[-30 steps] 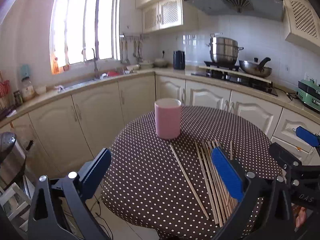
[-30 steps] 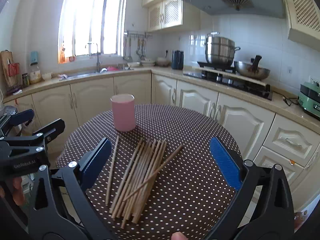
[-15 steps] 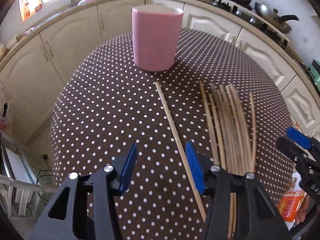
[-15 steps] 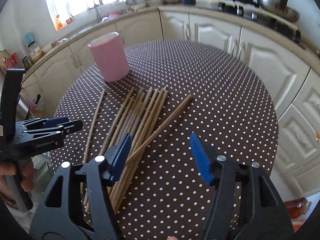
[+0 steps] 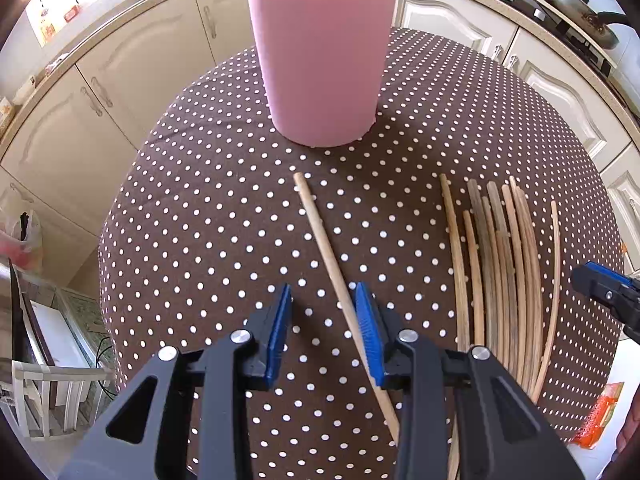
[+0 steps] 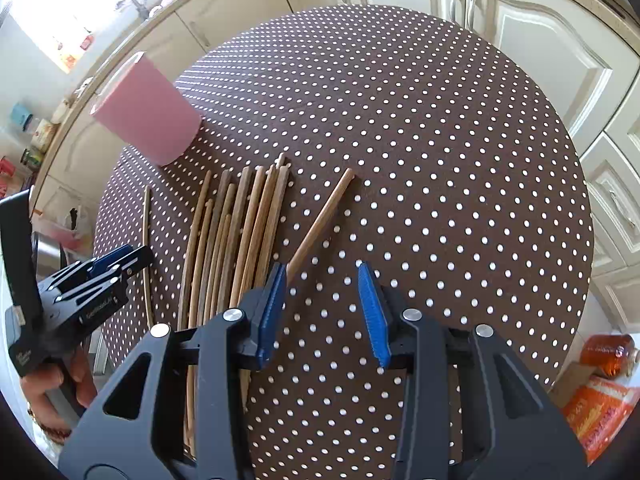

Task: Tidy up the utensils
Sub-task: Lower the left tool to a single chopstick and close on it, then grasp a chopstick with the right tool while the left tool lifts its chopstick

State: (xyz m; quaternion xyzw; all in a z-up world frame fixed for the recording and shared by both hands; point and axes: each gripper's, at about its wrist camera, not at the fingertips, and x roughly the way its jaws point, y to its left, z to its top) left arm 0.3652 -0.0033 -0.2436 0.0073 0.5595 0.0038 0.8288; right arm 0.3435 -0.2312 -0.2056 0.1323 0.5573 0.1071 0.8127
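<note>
A pink cup (image 5: 322,64) stands upright on the round dotted table (image 5: 208,208); it also shows in the right wrist view (image 6: 146,112). A single chopstick (image 5: 324,244) lies apart from a bundle of several chopsticks (image 5: 500,264). My left gripper (image 5: 323,312) is open and low over the table, its jaws on either side of the single chopstick, which runs close along the right finger. In the right wrist view the bundle (image 6: 236,232) lies left, and a separate chopstick (image 6: 320,220) angles out. My right gripper (image 6: 323,300) is open, its left finger beside that chopstick's near end.
Cream kitchen cabinets (image 5: 132,64) ring the table. A wok (image 5: 580,12) sits on the stove at the far right. An orange packet (image 6: 596,412) and an orange bottle (image 6: 608,354) lie below the table's right edge. A white chair (image 5: 52,392) stands at the left.
Both grippers have dropped toward the table and narrowed their jaws. The left has come down around the single chopstick; the right has come down beside the angled chopstick.
</note>
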